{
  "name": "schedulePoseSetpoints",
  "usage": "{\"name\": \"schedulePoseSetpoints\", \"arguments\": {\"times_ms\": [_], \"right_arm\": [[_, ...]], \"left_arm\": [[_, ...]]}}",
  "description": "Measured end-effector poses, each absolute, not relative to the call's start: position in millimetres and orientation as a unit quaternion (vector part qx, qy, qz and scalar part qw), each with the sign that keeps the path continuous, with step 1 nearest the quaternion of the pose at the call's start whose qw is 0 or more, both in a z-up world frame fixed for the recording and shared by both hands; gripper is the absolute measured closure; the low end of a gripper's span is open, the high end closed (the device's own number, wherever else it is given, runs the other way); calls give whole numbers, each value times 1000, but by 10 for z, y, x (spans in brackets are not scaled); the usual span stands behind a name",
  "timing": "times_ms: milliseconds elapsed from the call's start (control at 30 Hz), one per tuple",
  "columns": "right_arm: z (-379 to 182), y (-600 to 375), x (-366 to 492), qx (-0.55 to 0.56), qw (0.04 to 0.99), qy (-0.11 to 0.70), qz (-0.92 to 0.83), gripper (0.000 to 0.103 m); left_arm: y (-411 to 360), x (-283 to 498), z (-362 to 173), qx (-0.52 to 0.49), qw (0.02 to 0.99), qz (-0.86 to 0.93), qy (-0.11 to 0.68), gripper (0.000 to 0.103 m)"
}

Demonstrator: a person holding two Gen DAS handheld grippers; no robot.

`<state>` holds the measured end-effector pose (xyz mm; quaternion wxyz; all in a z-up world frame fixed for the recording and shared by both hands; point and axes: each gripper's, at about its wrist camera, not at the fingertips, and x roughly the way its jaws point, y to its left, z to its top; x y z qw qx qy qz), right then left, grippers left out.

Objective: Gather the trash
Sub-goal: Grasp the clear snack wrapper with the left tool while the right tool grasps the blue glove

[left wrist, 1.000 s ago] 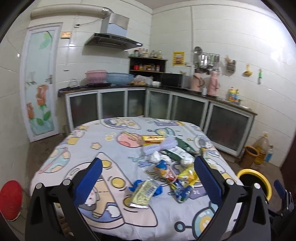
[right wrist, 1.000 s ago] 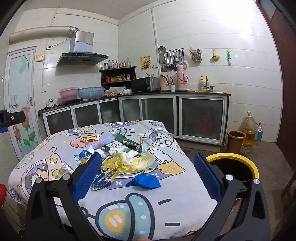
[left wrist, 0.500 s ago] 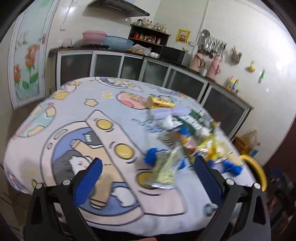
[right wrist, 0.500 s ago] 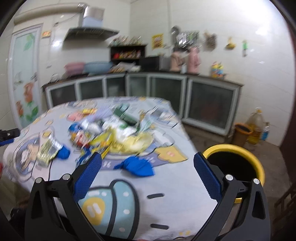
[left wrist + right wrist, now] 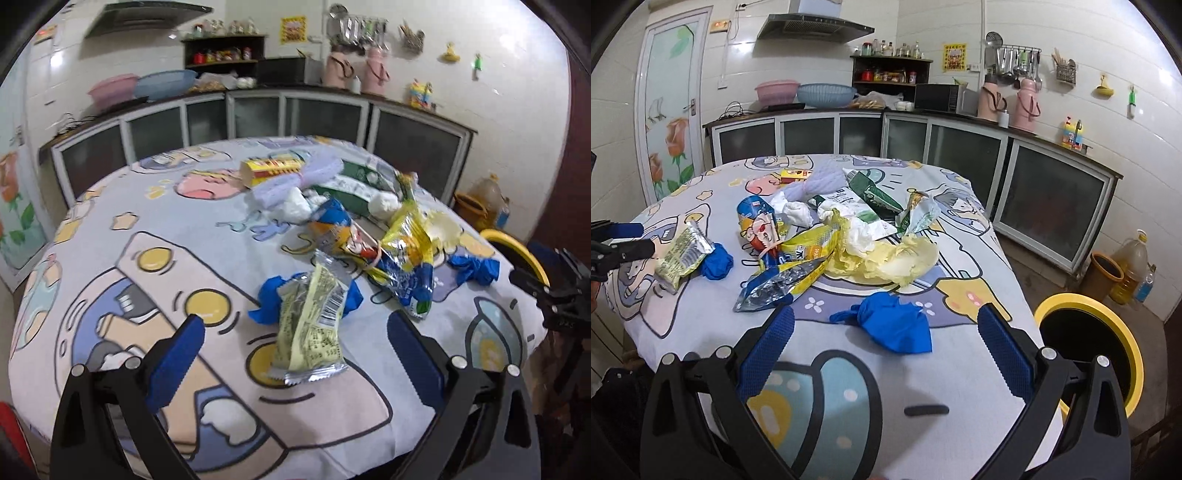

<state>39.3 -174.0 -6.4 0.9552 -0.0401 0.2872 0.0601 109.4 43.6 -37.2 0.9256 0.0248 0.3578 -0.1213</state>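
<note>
Fingers (image 5: 173, 354) of both grippers spread wide, empty, level above littered table (image 5: 960, 369).

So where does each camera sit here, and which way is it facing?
Left wrist: on the left gripper, at the table's near edge, facing the pale yellow wrapper; own open fingers show, right gripper at far right.
Right wrist: on the right gripper, by the yellow-rimmed bin, facing the blue glove; own open fingers show.
Shared: wrapper, glove, bin, trash pile, kitchen counter.
</note>
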Motion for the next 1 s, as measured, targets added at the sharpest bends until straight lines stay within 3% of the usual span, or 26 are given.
{"name": "schedulePoseSetpoints", "arguments": {"times_ms": [533,1000], "right_arm": [[-284,-1742,874,-62,939,329,77,8],[-312,-1741,932,-47,939,332,78,8]], "left_arm": [[421,1482,-735,-38,894,-132,426,7],[357,1547,-868,-18,887,-110,449,7]]}}
